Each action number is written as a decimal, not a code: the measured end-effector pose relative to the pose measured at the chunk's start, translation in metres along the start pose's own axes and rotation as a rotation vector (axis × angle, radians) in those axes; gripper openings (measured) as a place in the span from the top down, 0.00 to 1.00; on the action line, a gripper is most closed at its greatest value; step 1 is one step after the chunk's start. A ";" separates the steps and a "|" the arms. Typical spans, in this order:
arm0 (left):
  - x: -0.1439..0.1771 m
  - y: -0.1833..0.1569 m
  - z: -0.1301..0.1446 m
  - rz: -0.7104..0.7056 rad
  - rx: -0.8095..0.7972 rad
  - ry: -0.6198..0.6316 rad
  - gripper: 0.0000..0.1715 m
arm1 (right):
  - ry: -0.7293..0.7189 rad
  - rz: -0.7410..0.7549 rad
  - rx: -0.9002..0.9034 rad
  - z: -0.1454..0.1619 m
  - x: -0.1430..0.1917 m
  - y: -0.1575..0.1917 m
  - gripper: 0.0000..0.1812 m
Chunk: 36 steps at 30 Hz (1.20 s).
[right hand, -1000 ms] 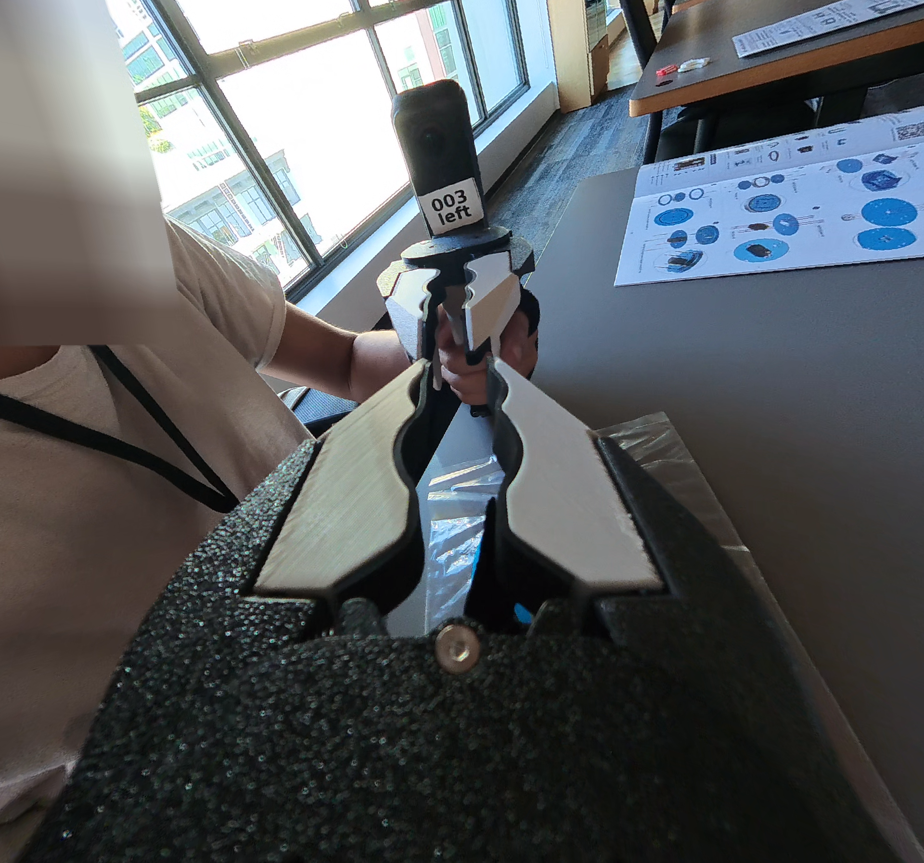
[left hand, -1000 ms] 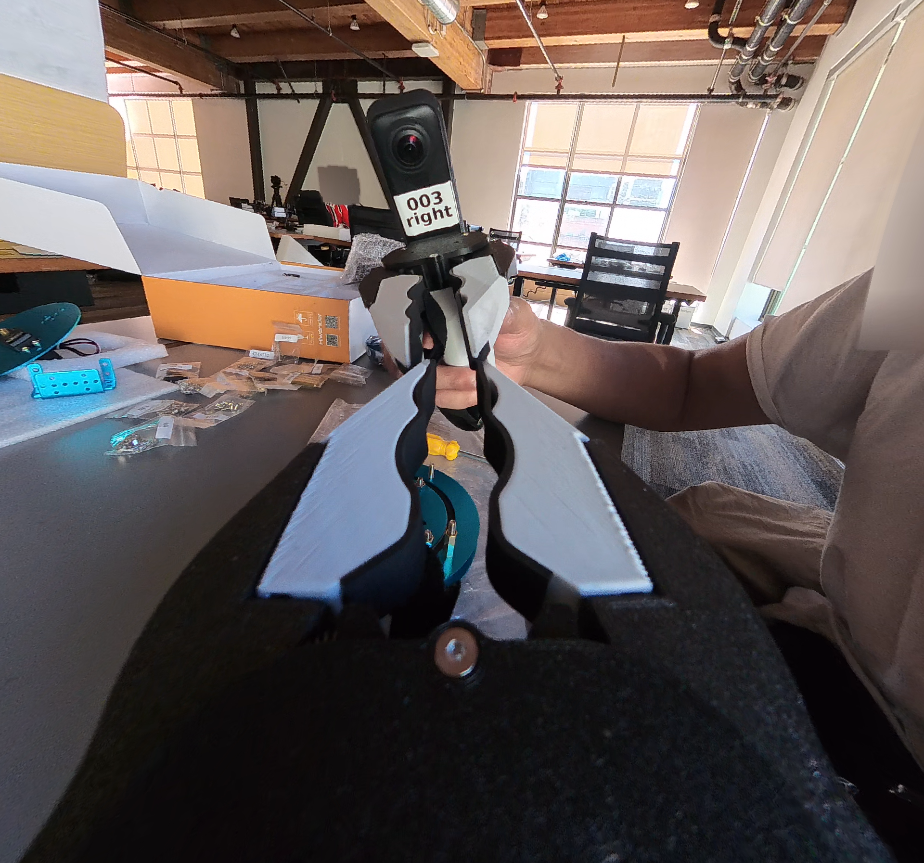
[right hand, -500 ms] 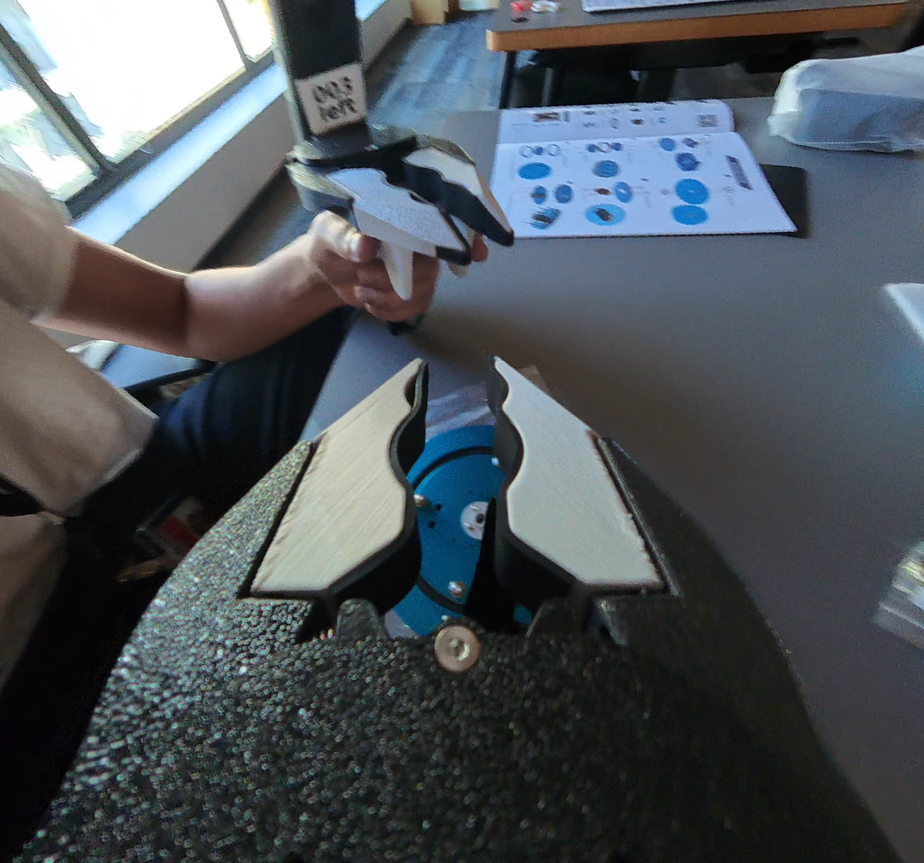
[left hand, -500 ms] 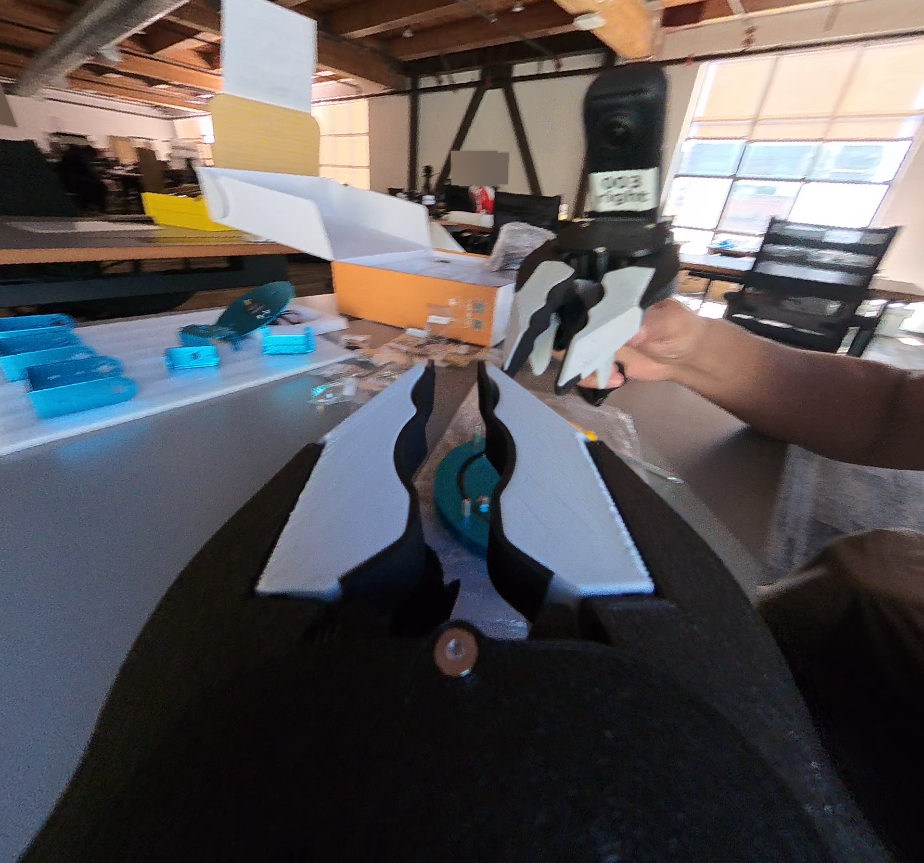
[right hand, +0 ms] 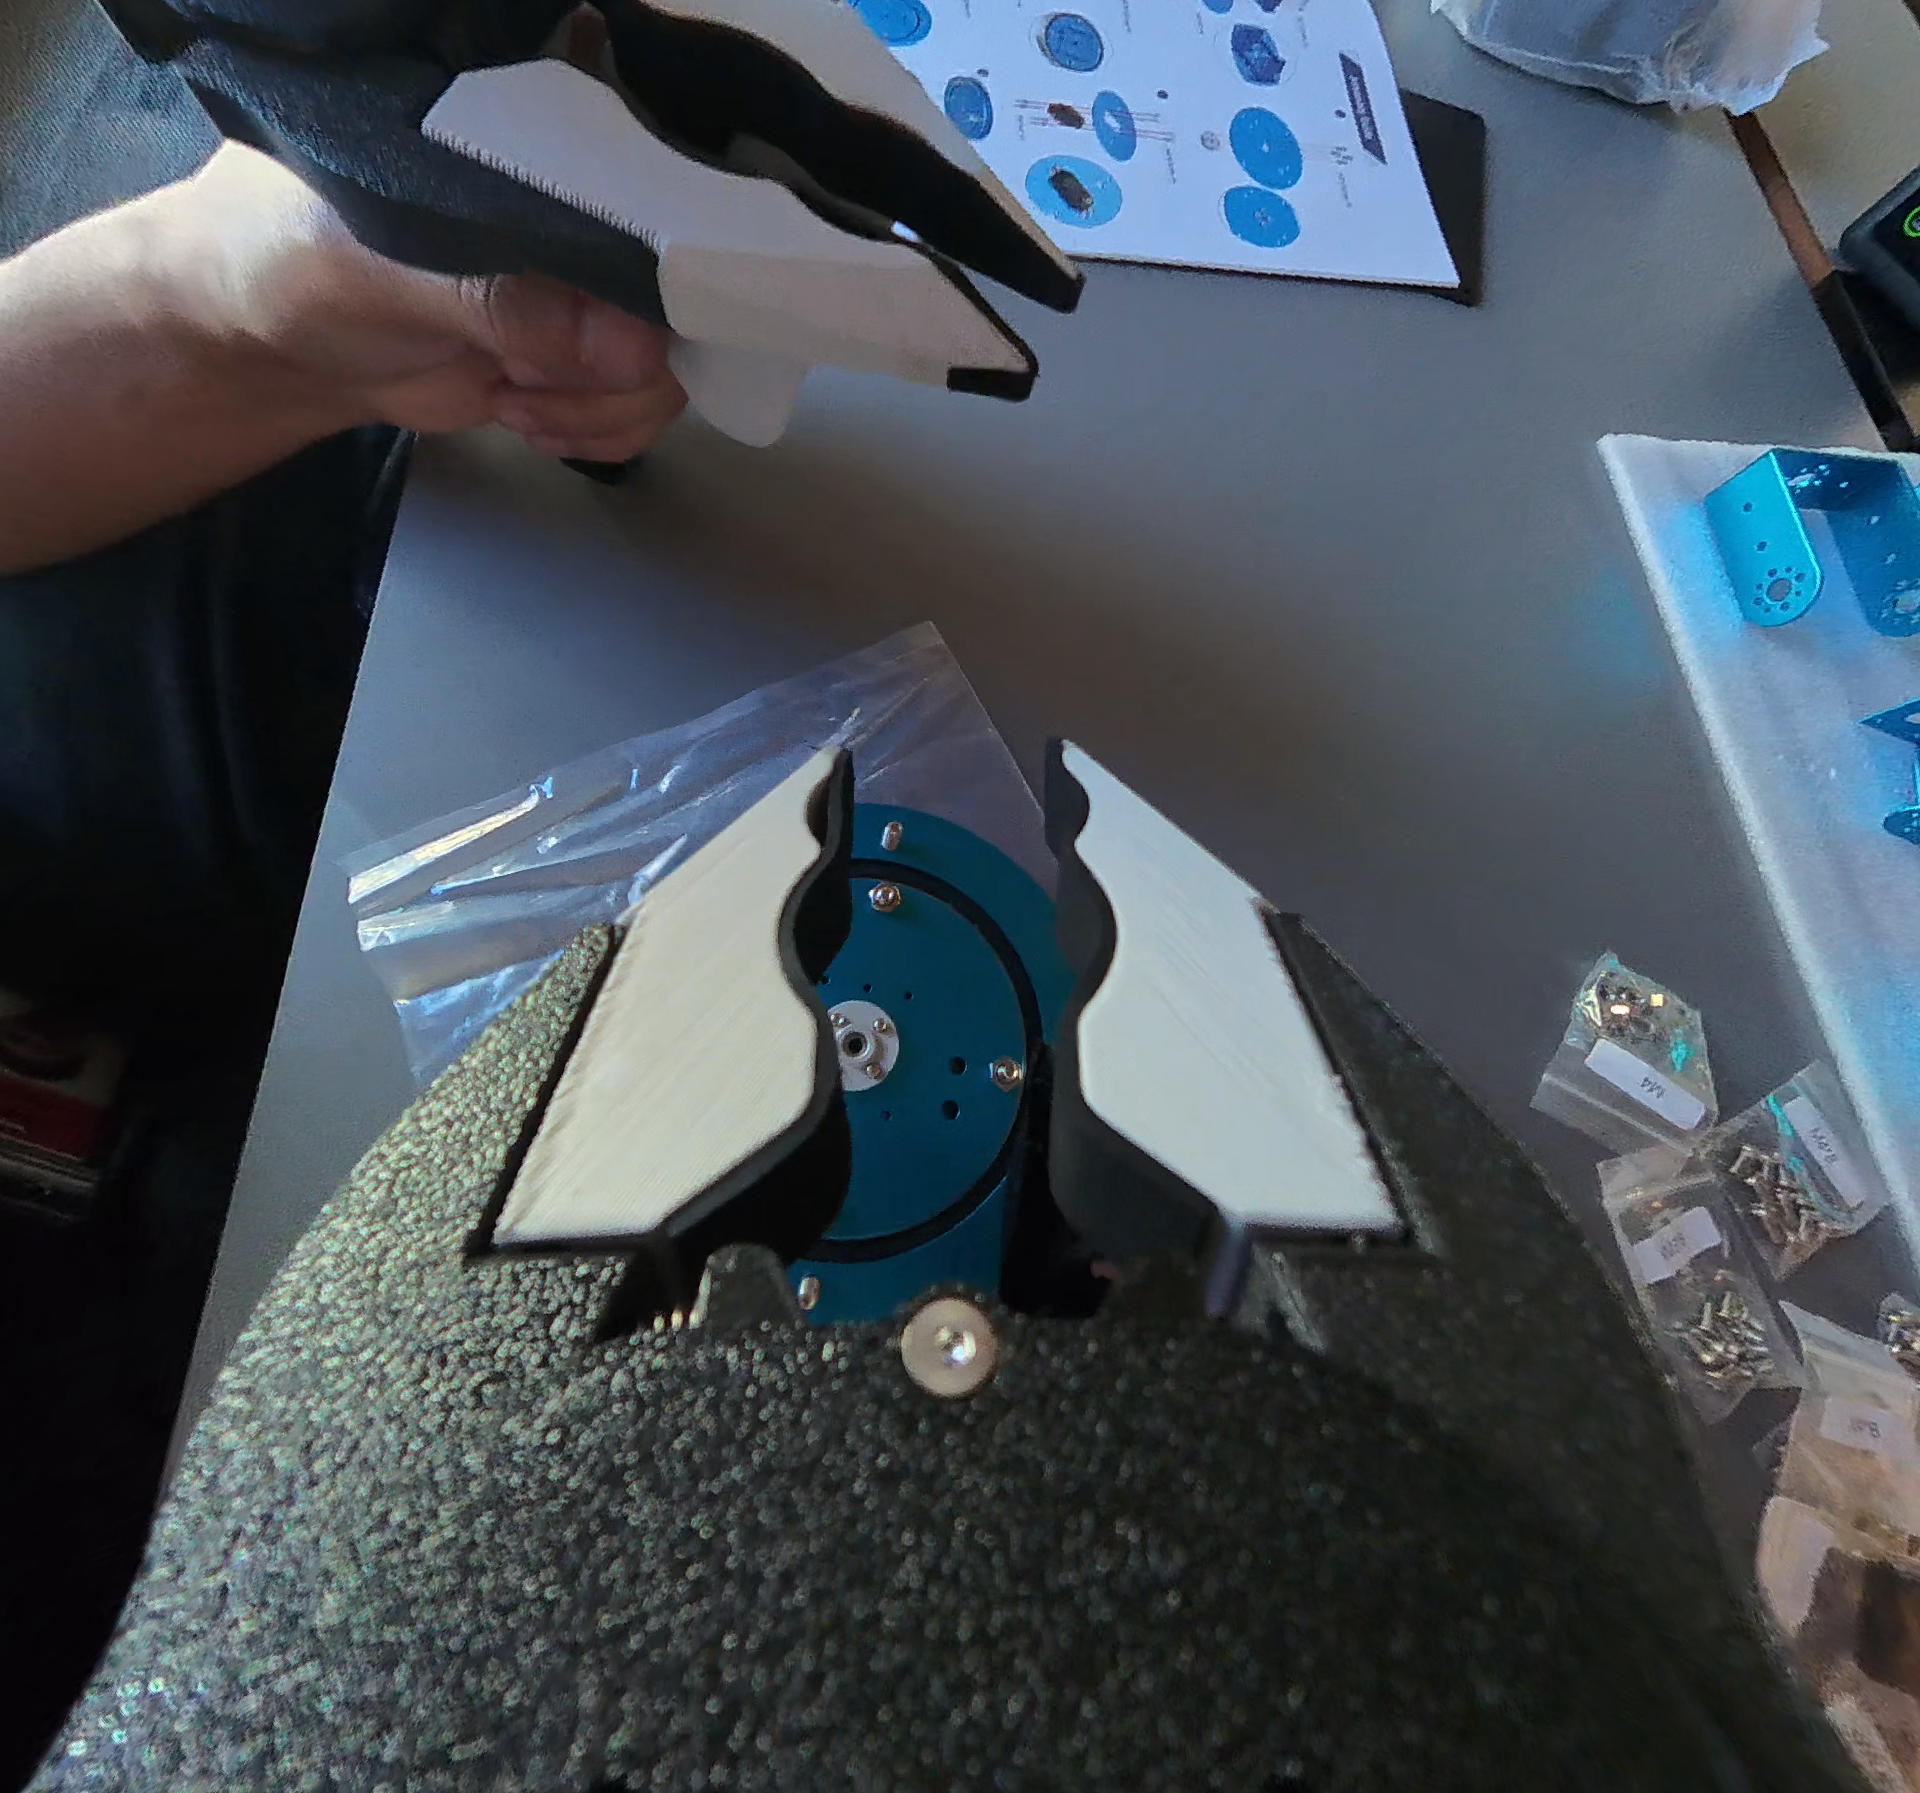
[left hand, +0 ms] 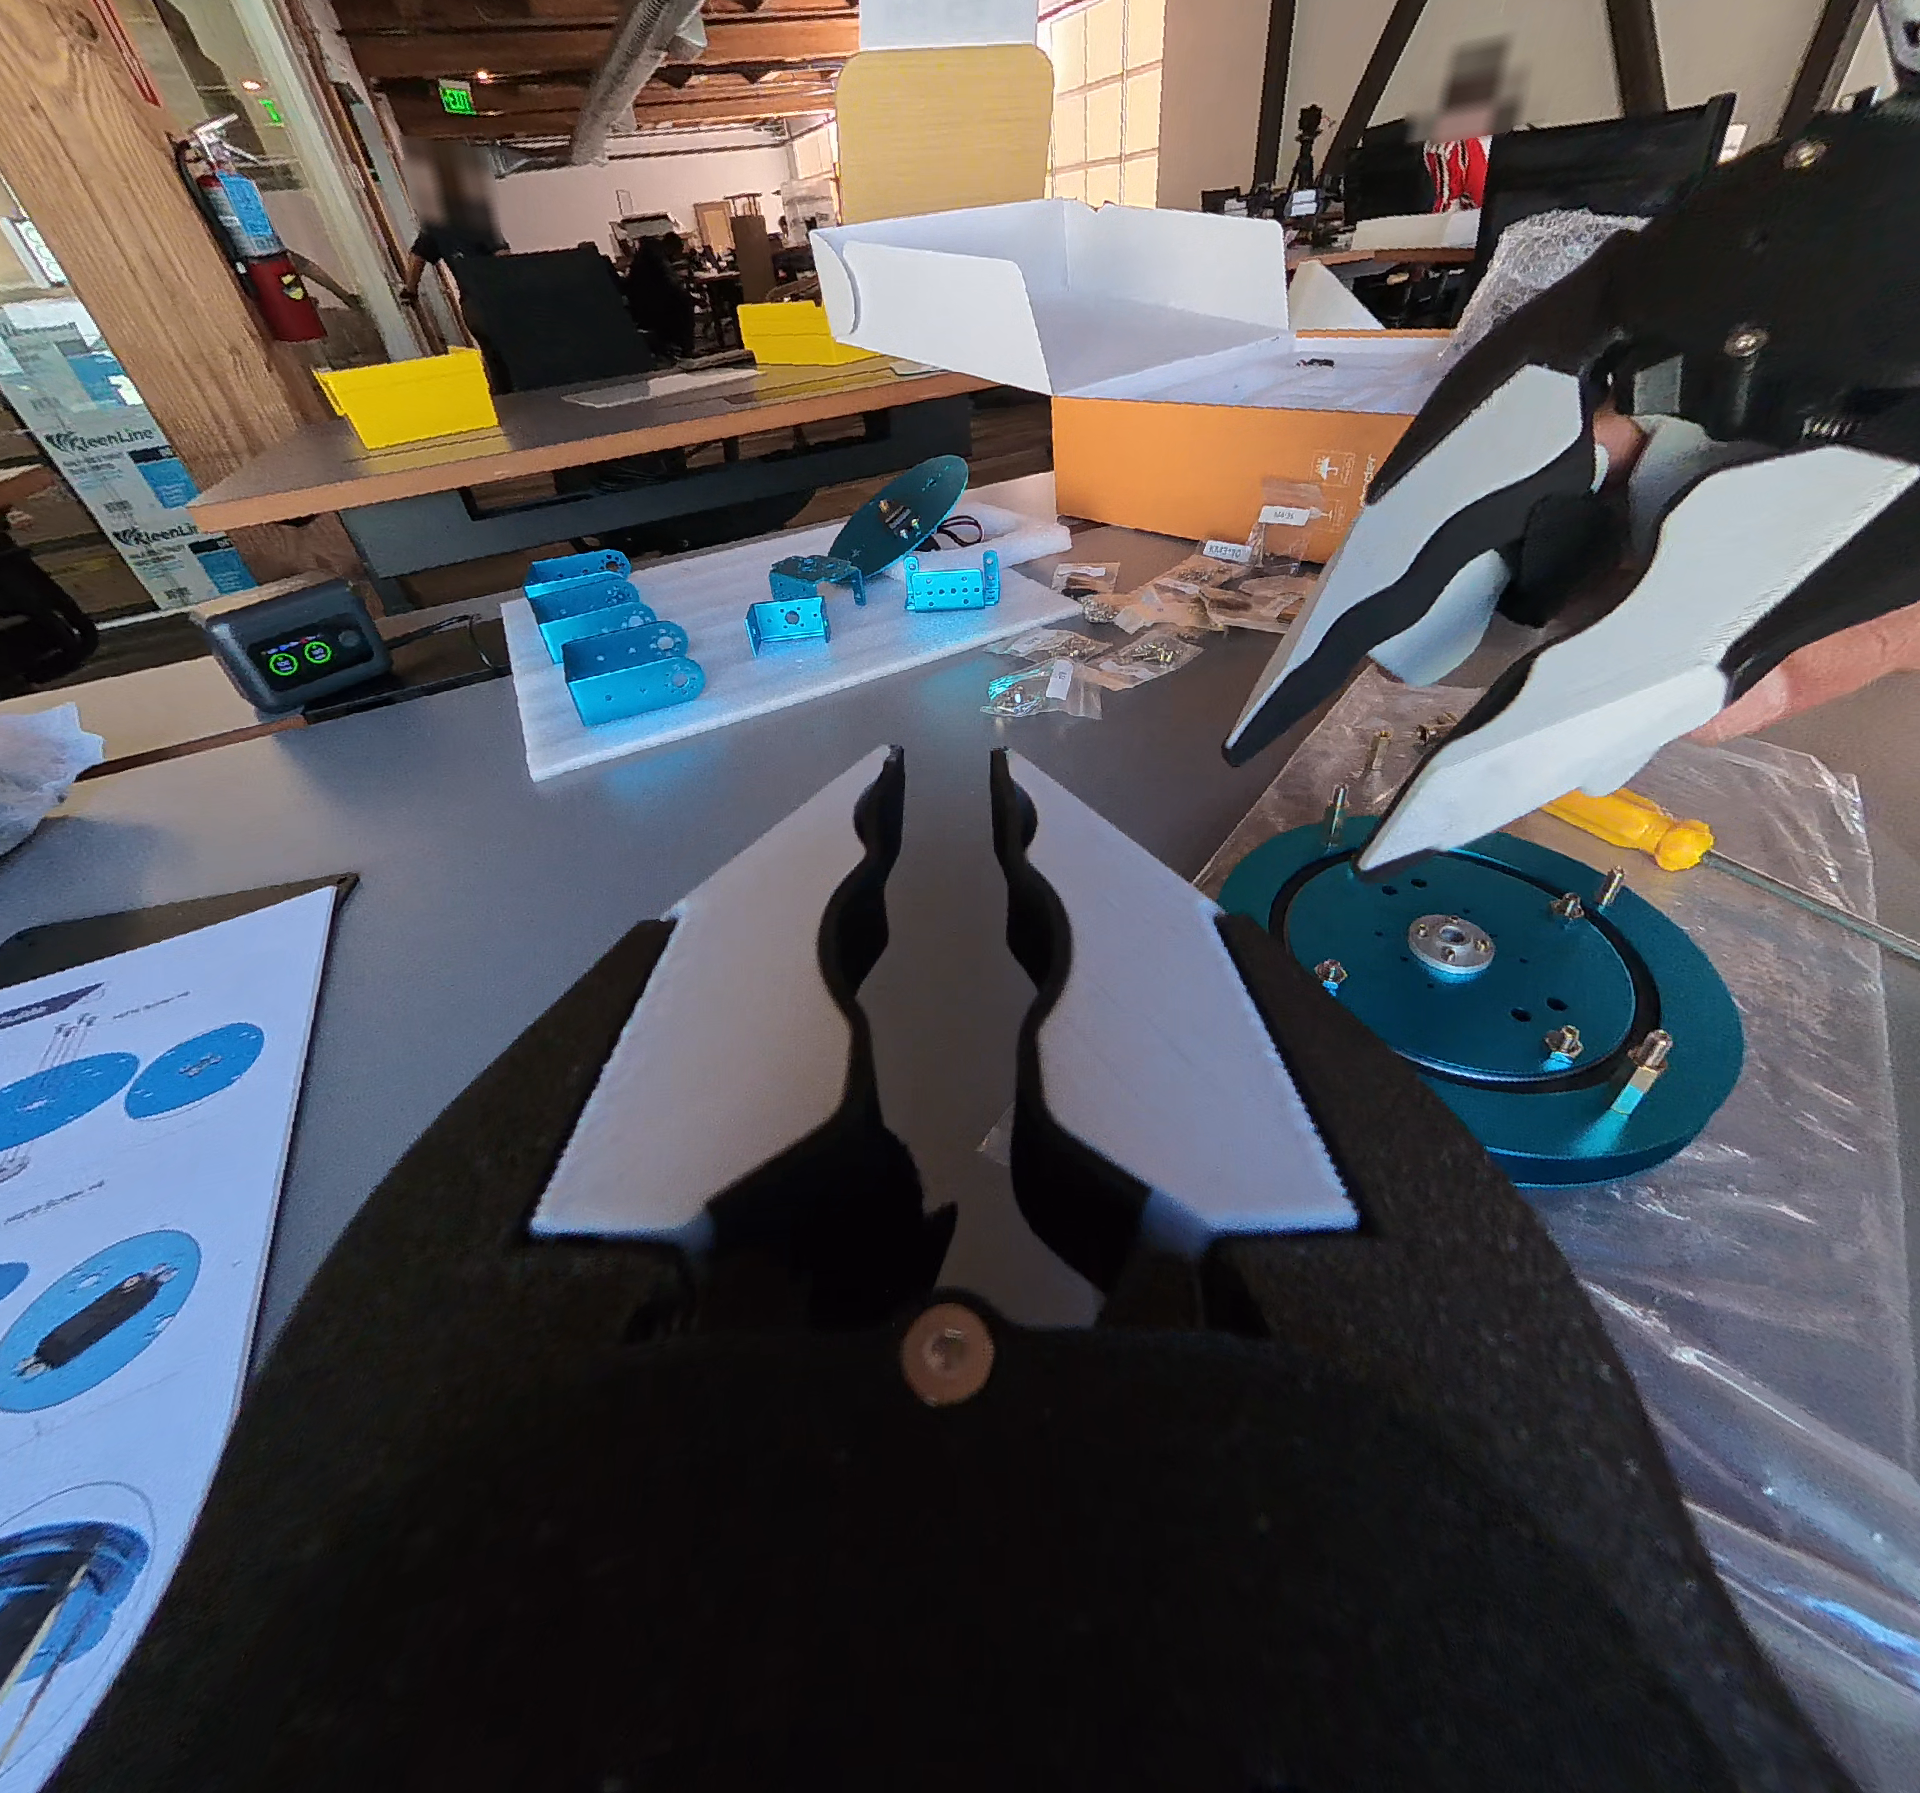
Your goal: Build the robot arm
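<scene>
A teal round disc (left hand: 1486,1016) with brass standoffs and a silver hub lies on a clear plastic bag (left hand: 1714,1328) on the grey table. My right gripper (right hand: 948,751) is open and empty, hovering straight above the disc (right hand: 956,964), which shows between its fingers. In the left wrist view the right gripper (left hand: 1304,808) has its lower fingertip at the disc's far rim. My left gripper (left hand: 943,756) is narrowly open and empty, above bare table left of the disc. It also shows in the right wrist view (right hand: 1049,335), held in a hand.
A yellow screwdriver (left hand: 1631,824) lies behind the disc. An instruction booklet (left hand: 135,1172) is at the left. A white foam sheet (left hand: 727,694) carries blue brackets. Small screw bags (left hand: 1091,663) and an open orange box (left hand: 1195,476) stand farther back. The left gripper's tips are roughly 8 cm from the right gripper's.
Both grippers have turned from facing each other down towards the table. The right gripper has come over the disc and opened wider. The left now points past the disc's left side.
</scene>
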<state>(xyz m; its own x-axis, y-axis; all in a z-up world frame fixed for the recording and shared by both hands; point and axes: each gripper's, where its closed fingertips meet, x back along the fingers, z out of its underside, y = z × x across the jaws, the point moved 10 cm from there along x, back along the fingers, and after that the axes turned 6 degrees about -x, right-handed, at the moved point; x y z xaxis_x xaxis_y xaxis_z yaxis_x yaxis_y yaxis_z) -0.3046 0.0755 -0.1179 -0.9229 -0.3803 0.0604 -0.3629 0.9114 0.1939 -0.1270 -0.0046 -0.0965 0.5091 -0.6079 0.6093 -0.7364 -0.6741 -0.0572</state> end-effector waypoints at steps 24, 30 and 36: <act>-0.003 0.001 0.004 0.020 -0.031 0.020 0.90 | 0.319 -0.224 0.136 0.004 -0.031 -0.006 0.92; -0.003 0.000 0.004 0.023 -0.037 0.022 0.90 | 0.326 -0.238 0.124 0.004 -0.037 -0.008 0.93; -0.004 -0.001 0.004 0.029 -0.041 0.027 0.90 | 0.356 -0.247 0.120 0.006 -0.040 -0.009 0.99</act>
<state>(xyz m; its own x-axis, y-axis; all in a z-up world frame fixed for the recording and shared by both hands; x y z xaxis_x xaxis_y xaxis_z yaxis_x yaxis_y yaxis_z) -0.3011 0.0770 -0.1221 -0.9288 -0.3588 0.0926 -0.3303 0.9149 0.2321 -0.1381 0.0233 -0.1254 0.4632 -0.2544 0.8489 -0.5443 -0.8376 0.0460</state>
